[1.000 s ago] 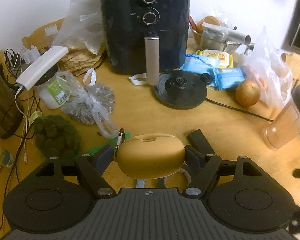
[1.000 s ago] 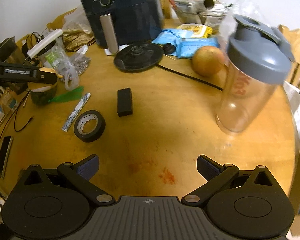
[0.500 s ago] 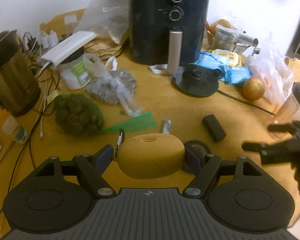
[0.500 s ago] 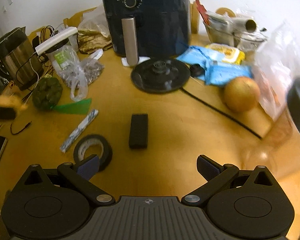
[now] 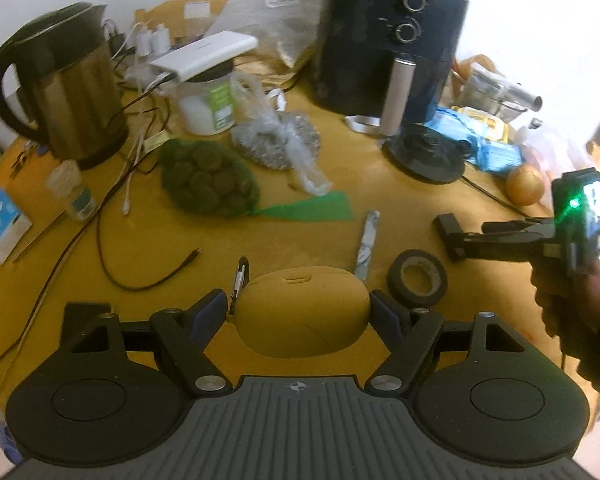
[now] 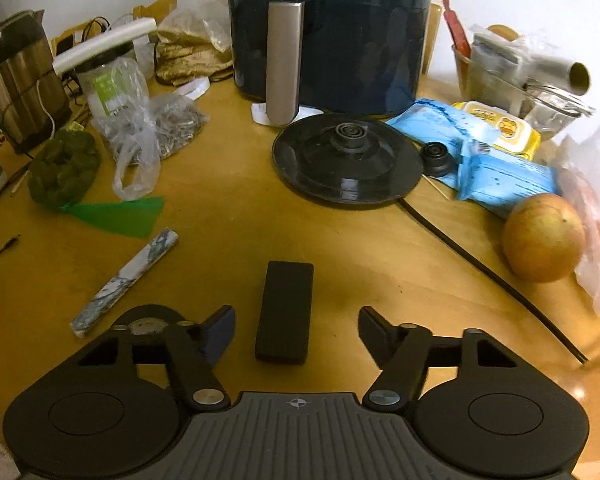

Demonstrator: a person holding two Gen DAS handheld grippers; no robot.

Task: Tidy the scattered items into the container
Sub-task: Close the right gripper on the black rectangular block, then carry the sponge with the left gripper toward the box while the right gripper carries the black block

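Across the wooden table (image 6: 228,216) the loose items still lie out, and no container for them can be made out, so the tidying looks barely begun. Left gripper (image 5: 298,312) is clamped on a tan oval case (image 5: 302,310). Right gripper (image 6: 296,330) has just been closing, its jaws straddling the small black block (image 6: 285,310) without touching it, while the tape roll (image 5: 417,278) and marbled stick (image 6: 126,282) wait nearby.

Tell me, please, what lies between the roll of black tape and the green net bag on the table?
In the left wrist view, a slim marbled stick lies on the table between the black tape roll and the green net bag.
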